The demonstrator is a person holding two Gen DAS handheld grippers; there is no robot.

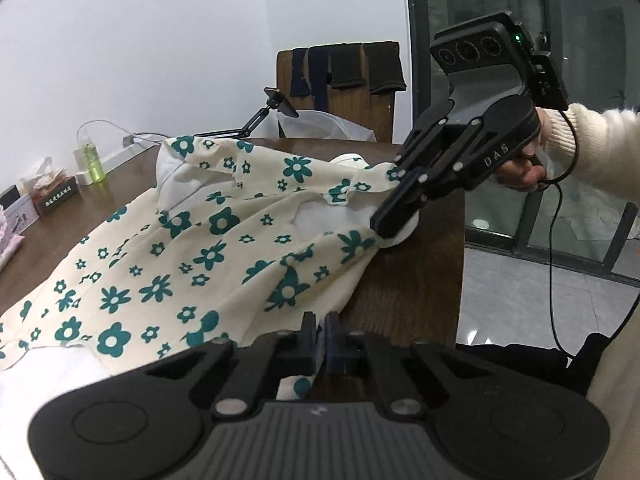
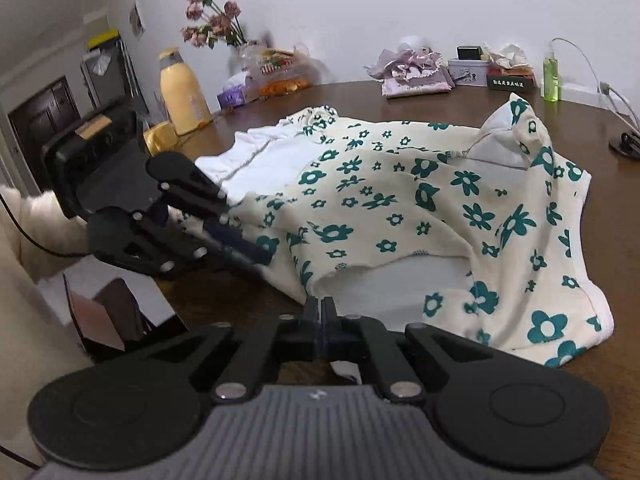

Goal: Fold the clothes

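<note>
A cream garment with teal flowers (image 1: 192, 248) and a white lining lies spread on the brown wooden table (image 1: 404, 280). My left gripper (image 1: 320, 320) is shut on the garment's near edge; a bit of cloth hangs below its fingers. In the right wrist view the left gripper (image 2: 262, 257) pinches the garment (image 2: 400, 208) at its left side. My right gripper (image 2: 320, 305) is shut on the hem close to the table's edge. From the left wrist view the right gripper (image 1: 390, 230) holds a bunched corner slightly lifted off the table, with a hand in a cream sleeve behind it.
A wooden chair (image 1: 340, 76) draped with dark clothes stands beyond the table, beside a phone arm (image 1: 276, 100). Along the wall sit a green bottle (image 2: 551, 76), a tin (image 2: 468, 68), pink cloth (image 2: 412, 72), a yellow bottle (image 2: 182, 92) and dried flowers (image 2: 212, 20). A glass door (image 1: 560, 160) is at right.
</note>
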